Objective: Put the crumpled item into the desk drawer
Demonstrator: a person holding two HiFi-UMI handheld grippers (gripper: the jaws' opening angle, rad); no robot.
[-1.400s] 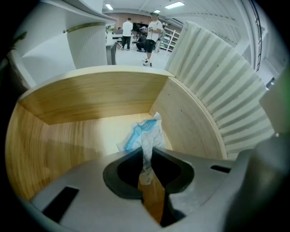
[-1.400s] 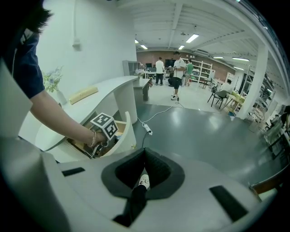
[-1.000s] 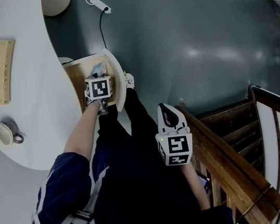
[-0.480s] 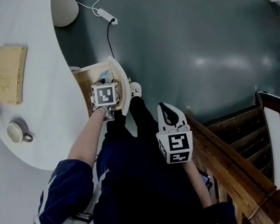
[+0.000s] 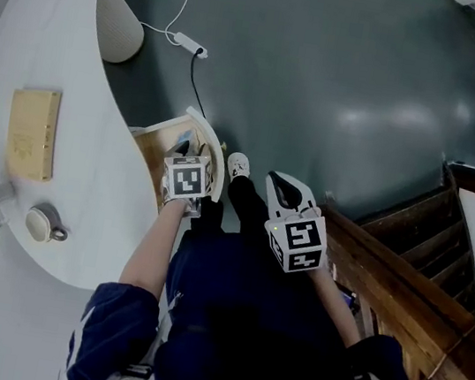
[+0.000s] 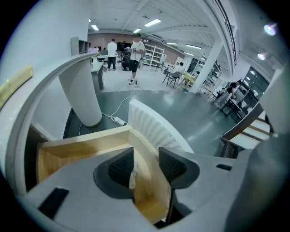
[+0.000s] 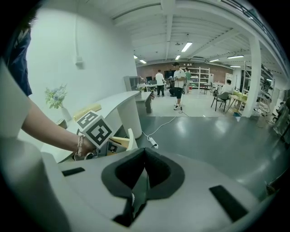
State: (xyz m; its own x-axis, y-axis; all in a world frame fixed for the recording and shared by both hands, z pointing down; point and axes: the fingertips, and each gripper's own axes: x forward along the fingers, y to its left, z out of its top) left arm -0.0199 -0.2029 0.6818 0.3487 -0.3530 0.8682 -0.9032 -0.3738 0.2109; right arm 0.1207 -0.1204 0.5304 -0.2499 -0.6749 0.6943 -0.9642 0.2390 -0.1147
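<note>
Drawer holds the crumpled item, lying between the wide-open left tongs.

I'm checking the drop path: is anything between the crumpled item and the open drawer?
Nothing visible. The left tongs hang over the open drawer with jaws apart. The crumpled item shows between them, against the drawer's bare wooden inside. Whether it has already landed, I cannot tell.

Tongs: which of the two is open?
The left tongs, over the open wooden drawer: their jaws stand apart, a white crumpled item between them. The right tongs are shut.
</note>
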